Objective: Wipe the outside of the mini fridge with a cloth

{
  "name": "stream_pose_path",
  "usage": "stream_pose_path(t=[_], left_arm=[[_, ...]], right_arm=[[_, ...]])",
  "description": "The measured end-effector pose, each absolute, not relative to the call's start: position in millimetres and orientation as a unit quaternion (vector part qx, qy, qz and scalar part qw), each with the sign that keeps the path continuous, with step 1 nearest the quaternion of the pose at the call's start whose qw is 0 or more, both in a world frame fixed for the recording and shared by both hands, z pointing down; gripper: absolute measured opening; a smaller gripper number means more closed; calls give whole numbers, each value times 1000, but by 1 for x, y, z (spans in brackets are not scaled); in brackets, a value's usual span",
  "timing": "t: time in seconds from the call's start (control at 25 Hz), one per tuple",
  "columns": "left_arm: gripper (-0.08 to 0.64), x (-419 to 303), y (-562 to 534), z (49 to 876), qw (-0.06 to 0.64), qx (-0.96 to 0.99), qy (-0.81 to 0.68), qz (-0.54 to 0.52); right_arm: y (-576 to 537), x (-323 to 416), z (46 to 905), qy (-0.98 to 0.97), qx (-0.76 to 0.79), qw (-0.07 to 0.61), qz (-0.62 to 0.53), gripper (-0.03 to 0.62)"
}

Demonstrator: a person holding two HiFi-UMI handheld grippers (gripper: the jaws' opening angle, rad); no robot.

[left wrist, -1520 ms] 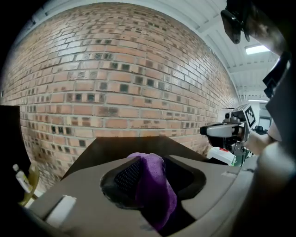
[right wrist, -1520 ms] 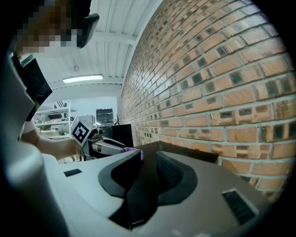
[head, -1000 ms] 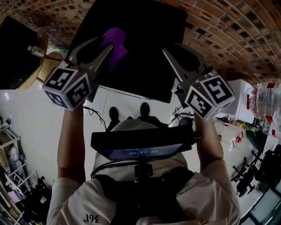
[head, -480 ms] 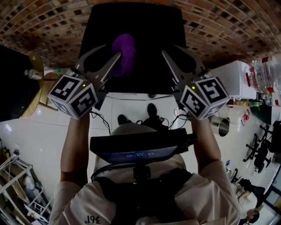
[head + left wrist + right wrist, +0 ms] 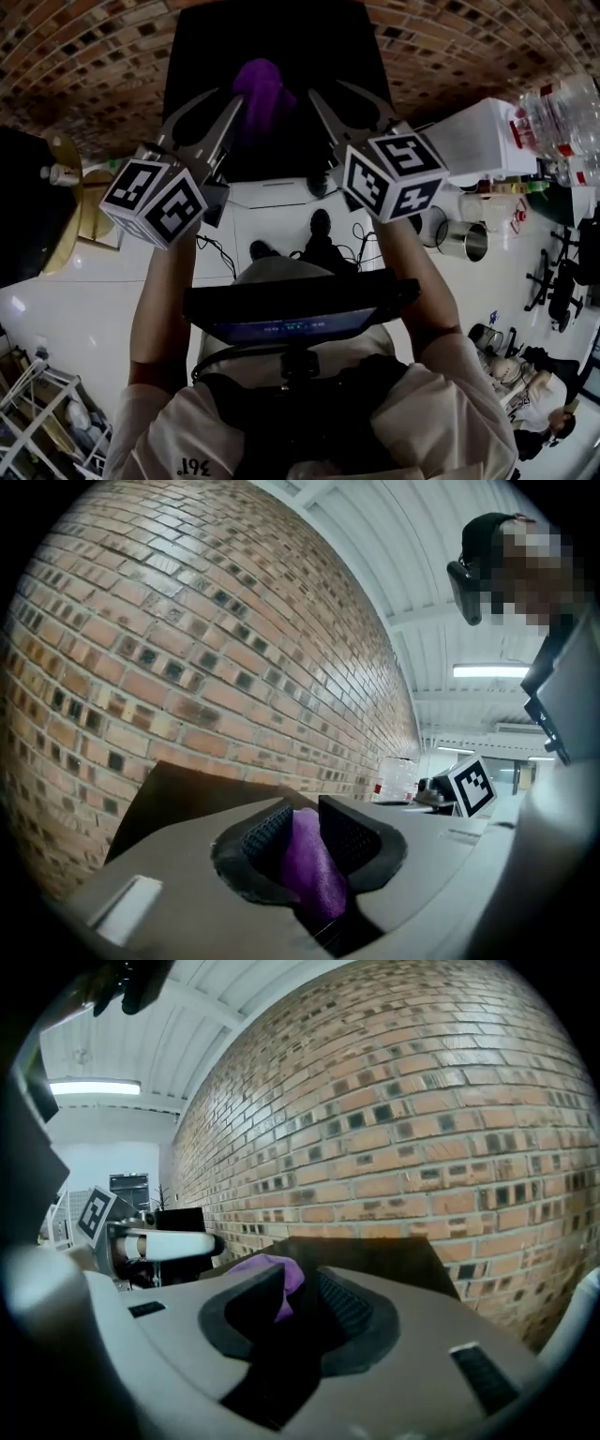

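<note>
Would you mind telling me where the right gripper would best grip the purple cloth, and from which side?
Probably the raised right-hand fold, approached level from the right. The purple cloth stands bunched on the mini fridge top, and the left gripper, whose jaws have just been closing with cloth between them, holds its left side.

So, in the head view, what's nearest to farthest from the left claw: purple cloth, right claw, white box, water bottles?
1. purple cloth: between the pads of the left claw, which have just been closing on it.
2. right claw: just beside, to the right.
3. white box: farther right.
4. water bottles: far right edge.
</note>
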State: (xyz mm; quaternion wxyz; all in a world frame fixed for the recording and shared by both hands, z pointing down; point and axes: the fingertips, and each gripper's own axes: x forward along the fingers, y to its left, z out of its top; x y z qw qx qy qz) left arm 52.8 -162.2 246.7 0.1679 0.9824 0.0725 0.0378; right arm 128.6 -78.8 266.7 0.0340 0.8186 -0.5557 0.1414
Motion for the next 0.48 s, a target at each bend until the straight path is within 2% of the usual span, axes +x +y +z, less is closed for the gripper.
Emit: stream_pose_path(t=[0.08,0.16,0.48], left_arm=[[39,52,-166,244,167,983,68,25],[6,53,-168,241,163,984,66,17],[1,65,-172,247,126,990,53,34]], right_arm=[[-83,129,271,-548,824,46,139,118],[-85,132,273,-540,829,56,136,75],[-92,146,277,-514,843,58,146,74]])
